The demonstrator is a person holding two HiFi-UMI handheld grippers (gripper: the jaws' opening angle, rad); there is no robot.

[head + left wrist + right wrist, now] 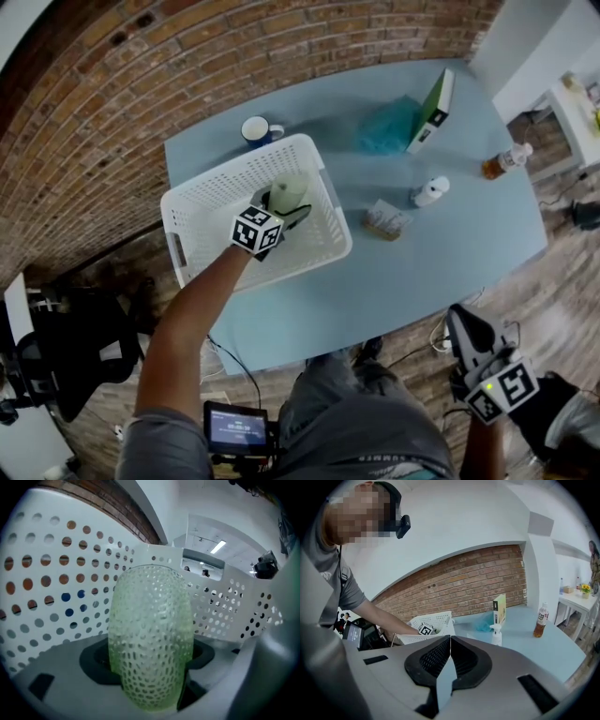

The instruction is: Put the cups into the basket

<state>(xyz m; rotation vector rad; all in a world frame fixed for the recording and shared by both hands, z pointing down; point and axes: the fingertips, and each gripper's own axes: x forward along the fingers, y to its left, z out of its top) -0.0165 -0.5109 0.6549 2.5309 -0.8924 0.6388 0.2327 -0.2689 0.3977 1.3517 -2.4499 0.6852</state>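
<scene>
The green cup (150,634) is inside the basket (202,202), gripped between my left gripper's (279,214) widely spread jaws so I can set it down, not drop it. A blue mug (257,130) waits just behind the basket. My left arm reaches over the basket's near rim, tilted downward. My right gripper (450,653) hangs well clear of the basket, jaws pressed together on nothing

Even, soft indoor light; faint shadows on table (441,253). Strong fisheye bend, dark corners (all three views). Glow from ceiling lamp (218,546), perhaps main source. Close-up cup (150,634) slightly soft.
</scene>
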